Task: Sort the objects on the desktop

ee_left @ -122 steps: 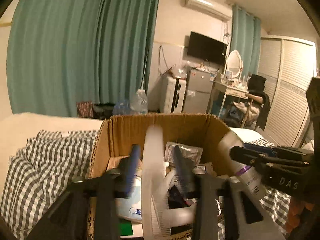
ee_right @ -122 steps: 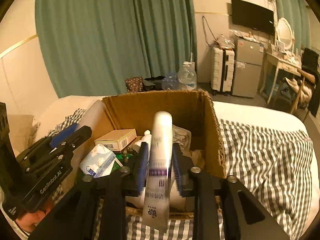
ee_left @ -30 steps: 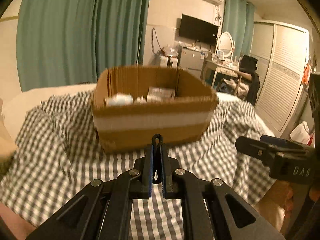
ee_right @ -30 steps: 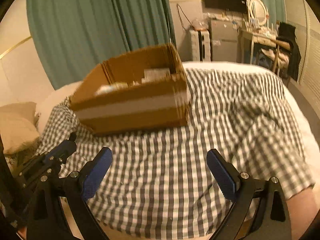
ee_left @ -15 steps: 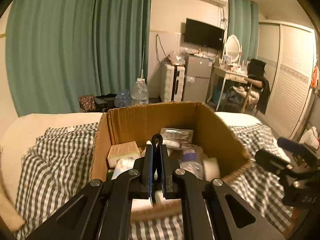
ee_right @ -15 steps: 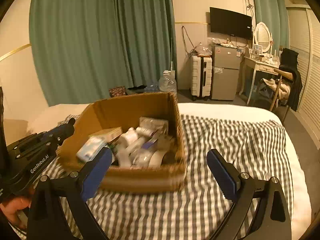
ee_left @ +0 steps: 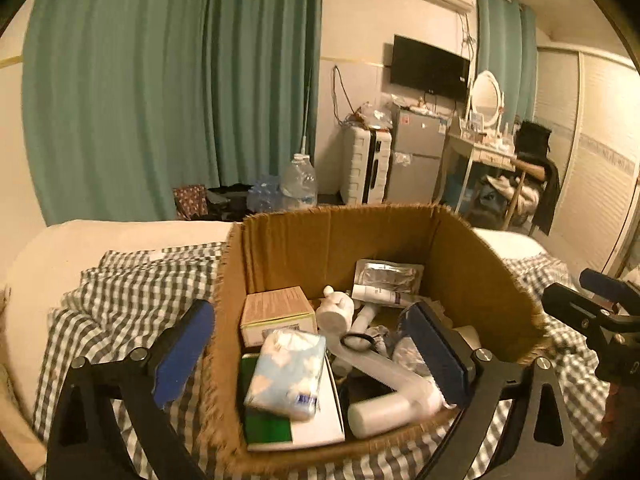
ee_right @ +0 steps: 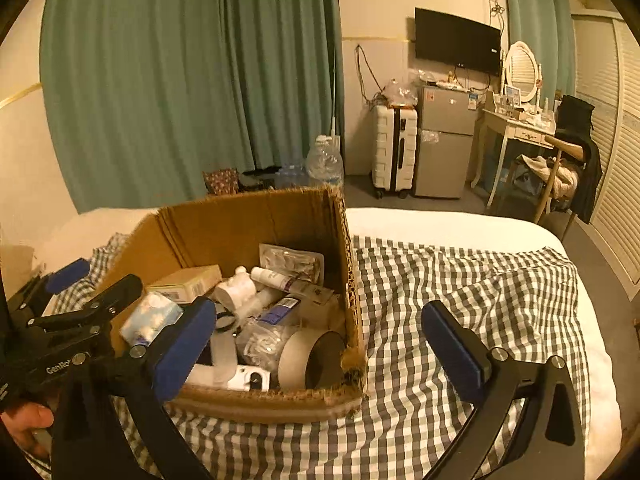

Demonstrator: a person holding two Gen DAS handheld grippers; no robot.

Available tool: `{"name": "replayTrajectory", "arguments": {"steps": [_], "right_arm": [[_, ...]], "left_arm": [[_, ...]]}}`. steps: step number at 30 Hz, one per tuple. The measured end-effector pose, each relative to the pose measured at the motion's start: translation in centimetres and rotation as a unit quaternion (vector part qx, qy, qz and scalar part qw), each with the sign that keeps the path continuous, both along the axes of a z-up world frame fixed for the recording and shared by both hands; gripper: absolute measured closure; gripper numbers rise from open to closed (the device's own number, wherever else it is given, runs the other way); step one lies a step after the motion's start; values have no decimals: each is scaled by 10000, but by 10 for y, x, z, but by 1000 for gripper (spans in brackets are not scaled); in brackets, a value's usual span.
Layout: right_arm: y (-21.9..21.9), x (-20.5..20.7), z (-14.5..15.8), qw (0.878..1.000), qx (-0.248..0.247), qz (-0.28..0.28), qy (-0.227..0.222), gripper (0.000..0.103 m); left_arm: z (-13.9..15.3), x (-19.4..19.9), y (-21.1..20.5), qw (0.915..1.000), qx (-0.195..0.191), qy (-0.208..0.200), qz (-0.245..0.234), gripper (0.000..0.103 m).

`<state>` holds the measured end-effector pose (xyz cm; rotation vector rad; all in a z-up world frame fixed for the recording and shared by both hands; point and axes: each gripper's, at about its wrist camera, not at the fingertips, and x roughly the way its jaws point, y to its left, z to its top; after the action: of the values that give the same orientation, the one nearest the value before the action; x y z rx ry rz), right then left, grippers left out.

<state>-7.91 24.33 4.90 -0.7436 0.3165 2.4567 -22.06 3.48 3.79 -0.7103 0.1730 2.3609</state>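
While both claws are opening and empty, the left claw (ee_left: pixel 308 348) spreads wide over the near left part of the cardboard box (ee_left: pixel 340 240), its left pad outside the wall. The right claw (ee_right: pixel 316 340) straddles the box's right wall on the checked sheet (ee_right: pixel 460 280).

Rough, frayed brown cardboard box (ee_left: pixel 472 264) sits on soft checked cloth bedspread (ee_right: pixel 460 280); inside, a smooth white plastic bottle (ee_left: pixel 394 410), a glossy foil pouch (ee_left: pixel 388 276).
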Motion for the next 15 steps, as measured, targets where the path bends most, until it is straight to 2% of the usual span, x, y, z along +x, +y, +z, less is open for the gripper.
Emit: {"name": "replayTrajectory", "arguments": {"steps": [3,8,11,15], "right_arm": [[-10,12,14,10000,22,81,-12,0],[-32,32,52,9995,297,95,14,0],[-47,48,68,9994,259,189,162,0],[-63,63,55,9991,194,348,153,0]], "left_arm": [[16,13,-18,9999,69,-103,47,0],[46,34,-32,9995,-235,-34,189,0],[56,51,-42,9997,-246,39,16,0],[54,74,-51,9994,-238,232,-97,0]]}}
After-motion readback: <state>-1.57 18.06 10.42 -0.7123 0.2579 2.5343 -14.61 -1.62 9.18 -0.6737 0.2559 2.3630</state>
